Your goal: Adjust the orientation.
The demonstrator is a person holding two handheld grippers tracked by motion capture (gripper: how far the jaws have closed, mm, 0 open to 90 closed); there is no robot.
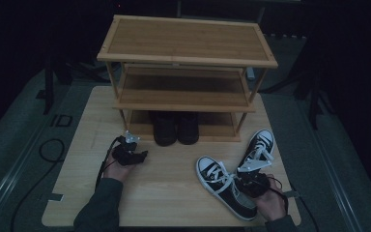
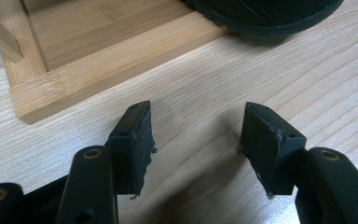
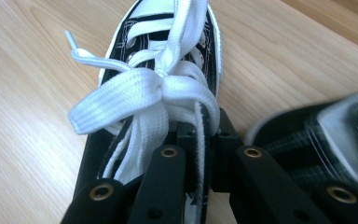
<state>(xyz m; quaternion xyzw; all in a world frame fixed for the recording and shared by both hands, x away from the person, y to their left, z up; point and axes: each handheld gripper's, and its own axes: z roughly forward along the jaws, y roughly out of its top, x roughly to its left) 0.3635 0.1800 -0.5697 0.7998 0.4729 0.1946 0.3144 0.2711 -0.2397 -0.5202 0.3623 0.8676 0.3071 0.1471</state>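
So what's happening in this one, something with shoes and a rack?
A person is working two tongs at a table with a bamboo shoe rack. The right tongs are shut on the collar edge of the near sneaker, just behind its laces. The second sneaker lies beside it. The left tongs are open with nothing between them, resting on the table before the rack's bottom shelf, where dark shoes already sit.
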